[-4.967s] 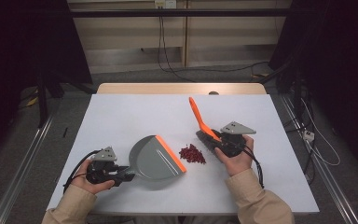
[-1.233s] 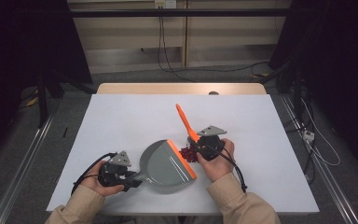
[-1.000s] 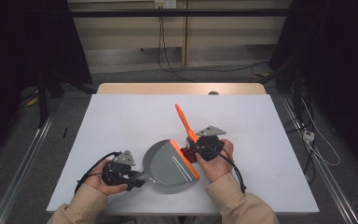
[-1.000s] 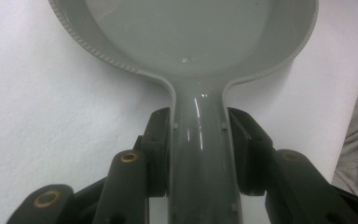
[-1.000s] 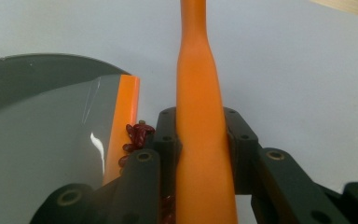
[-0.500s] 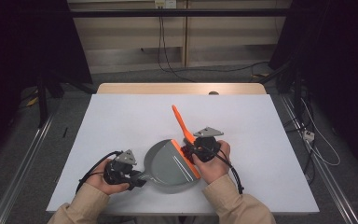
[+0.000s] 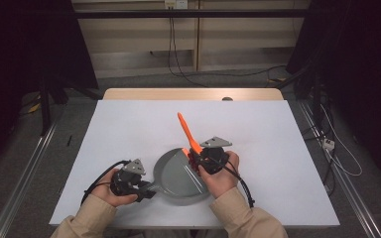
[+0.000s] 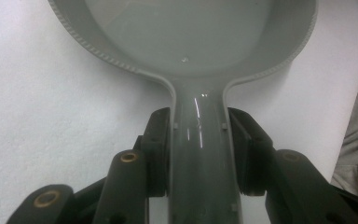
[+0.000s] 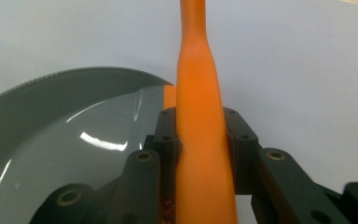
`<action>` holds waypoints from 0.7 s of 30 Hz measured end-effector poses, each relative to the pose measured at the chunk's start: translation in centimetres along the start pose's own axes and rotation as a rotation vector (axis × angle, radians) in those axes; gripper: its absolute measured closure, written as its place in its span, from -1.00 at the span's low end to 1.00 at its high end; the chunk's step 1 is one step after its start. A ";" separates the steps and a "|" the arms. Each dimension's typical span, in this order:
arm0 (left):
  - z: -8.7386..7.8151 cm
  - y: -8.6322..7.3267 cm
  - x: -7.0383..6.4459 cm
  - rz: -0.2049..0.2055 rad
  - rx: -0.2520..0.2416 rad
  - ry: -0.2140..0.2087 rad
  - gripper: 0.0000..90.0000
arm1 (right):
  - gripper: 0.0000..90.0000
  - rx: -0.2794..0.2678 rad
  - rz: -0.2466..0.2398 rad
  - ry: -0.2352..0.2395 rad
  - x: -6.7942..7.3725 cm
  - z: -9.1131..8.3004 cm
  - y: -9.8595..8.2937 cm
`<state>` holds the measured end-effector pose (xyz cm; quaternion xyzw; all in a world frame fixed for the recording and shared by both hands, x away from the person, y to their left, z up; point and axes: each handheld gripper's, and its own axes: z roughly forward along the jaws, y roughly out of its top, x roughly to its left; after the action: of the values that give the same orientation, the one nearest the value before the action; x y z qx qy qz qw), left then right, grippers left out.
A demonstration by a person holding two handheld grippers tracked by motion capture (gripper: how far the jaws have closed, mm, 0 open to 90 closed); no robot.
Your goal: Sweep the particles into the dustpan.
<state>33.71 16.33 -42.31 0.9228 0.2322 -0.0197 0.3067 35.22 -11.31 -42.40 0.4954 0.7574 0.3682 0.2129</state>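
The grey dustpan (image 7: 178,174) lies flat on the white table (image 7: 278,134), near the front edge and a little left of centre, its round pan open upward and its handle pointing toward the person's left hand. The left gripper (image 7: 146,191) has its two black jaws pressed against either side of that handle, as the left gripper view shows plainly: the handle (image 8: 199,154) runs straight up between the pads (image 8: 158,149) into the pan. The right gripper (image 7: 198,159) is clamped on the orange brush handle (image 7: 187,131), which rises slanting up and away from the person over the pan's right rim; in the right gripper view the orange shaft (image 9: 200,140) is squeezed between both jaws with the pan's glossy floor (image 9: 74,154) to its left. The brush head is hidden under the right hand (image 7: 221,171) and gripper, so the bristles cannot be made out. Dark reddish specks (image 9: 168,201) peek out just below the jaws in the right gripper view, too cut off to identify. Around the table there are cables (image 7: 178,54) trailing on the floor behind and a wooden strip (image 7: 193,94) along the far edge. Nothing else stands on the tabletop between the two grippers; the pan's interior looks bare where it shows.
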 end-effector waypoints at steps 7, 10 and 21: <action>0.0 -0.1 0.0 -0.012 -0.009 0.000 0.38 | 0.58 -0.014 -0.022 0.001 1.1 0.1 0.2; 0.0 -0.1 0.0 -0.014 -0.009 0.000 0.38 | 0.58 -0.032 -0.001 0.031 1.5 0.0 0.4; 0.0 -0.2 0.1 -0.022 -0.011 0.001 0.38 | 0.58 -0.088 -0.010 0.145 2.9 -0.4 1.5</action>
<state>33.67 16.51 -42.39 0.9185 0.2426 -0.0213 0.3116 34.61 -8.49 -40.85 0.4538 0.7563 0.4352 0.1810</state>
